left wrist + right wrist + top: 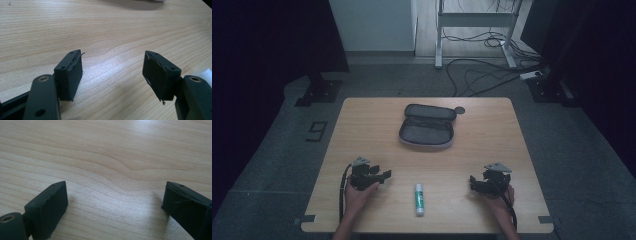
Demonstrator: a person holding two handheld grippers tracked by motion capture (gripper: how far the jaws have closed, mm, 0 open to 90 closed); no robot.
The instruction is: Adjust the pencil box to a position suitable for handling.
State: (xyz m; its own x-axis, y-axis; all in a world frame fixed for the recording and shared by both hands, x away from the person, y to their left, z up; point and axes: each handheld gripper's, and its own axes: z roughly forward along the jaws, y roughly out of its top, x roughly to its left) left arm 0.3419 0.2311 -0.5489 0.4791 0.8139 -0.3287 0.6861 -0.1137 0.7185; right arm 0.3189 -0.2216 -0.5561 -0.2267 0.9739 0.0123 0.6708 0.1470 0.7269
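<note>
The glue stick (pixel 419 199) lay too small in the high view for its label to be read. In the left gripper view only a white sliver (pixel 205 72) at the right edge showed beside the jaw, too little to name. The open pencil case (pixel 427 127) was dim inside, its contents impossible to make out. A small dark round thing (pixel 460 110) by its far corner could not be identified. The person's forearms were cut off by the bottom edge.
</note>
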